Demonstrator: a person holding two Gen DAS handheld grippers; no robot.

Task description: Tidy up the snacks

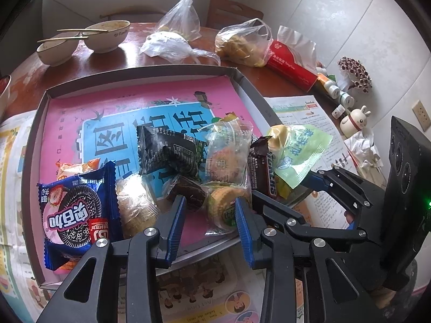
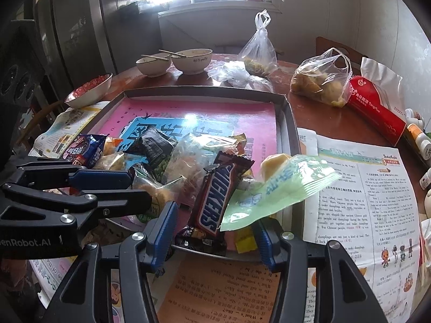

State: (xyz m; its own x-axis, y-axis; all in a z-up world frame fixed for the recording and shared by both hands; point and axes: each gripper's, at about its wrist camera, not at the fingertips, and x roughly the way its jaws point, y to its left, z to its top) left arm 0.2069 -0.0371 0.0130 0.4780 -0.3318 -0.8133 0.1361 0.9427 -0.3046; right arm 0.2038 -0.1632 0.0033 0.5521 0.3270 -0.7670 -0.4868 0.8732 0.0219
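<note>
Because the snacks crowd the near edge of the tray, its far half lies bare and pink, with room to slide things. A green packet hangs out over the right rim. Newspaper covers the bench under and beside the tray.

Behind the tray stand two pale bowls, each with chopsticks across it, and a third bowl with something red sits at the left. Three plastic bags fill the back.

One chocolate bar reads "SNICKERS"; one bowl reads "Family". A blue cookie pack carries Chinese writing, and a black packet has print too small to read.

The left tool is drawn nearly closed, a brown cake and a round biscuit packet at its tips; I cannot tell whether it pinches either. The right tool stands partly open astride the chocolate bar's end and the green packet; a grip is unclear.
</note>
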